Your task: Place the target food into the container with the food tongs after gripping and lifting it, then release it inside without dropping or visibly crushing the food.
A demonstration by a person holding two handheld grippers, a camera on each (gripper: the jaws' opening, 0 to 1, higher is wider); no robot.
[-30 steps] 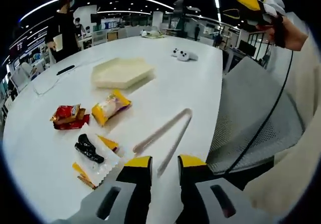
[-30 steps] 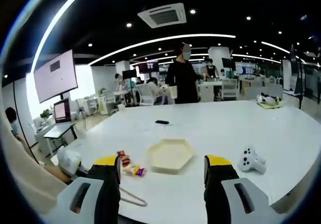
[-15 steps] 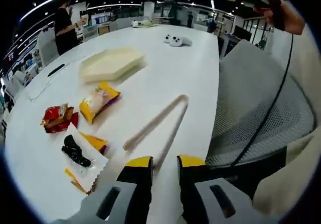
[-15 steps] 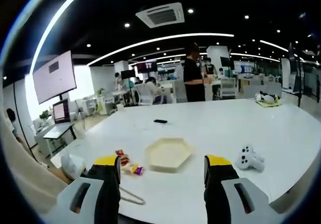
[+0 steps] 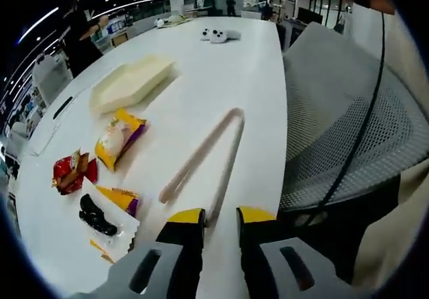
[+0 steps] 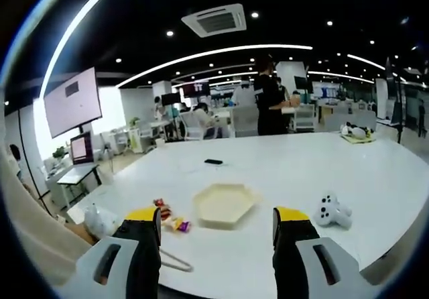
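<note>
On the desk (image 5: 255, 64), just ahead of the unclenched left tool (image 5: 219, 220), the tongs (image 5: 204, 157) are lying ungrasped beside the food packets (image 5: 117, 138), with the container (image 5: 131, 82) beyond standing empty, while the right tool (image 6: 218, 226) is hovering released.

The right gripper (image 6: 218, 235) has its two yellow-tipped jaws wide apart, holding nothing. Between them, on the large white table (image 6: 281, 171), sits a cream hexagonal container (image 6: 224, 205). Left of it lie small colourful snack packets (image 6: 169, 218). A white game controller (image 6: 332, 211) rests near the right jaw. A small black object (image 6: 214, 161) lies farther back.
</note>
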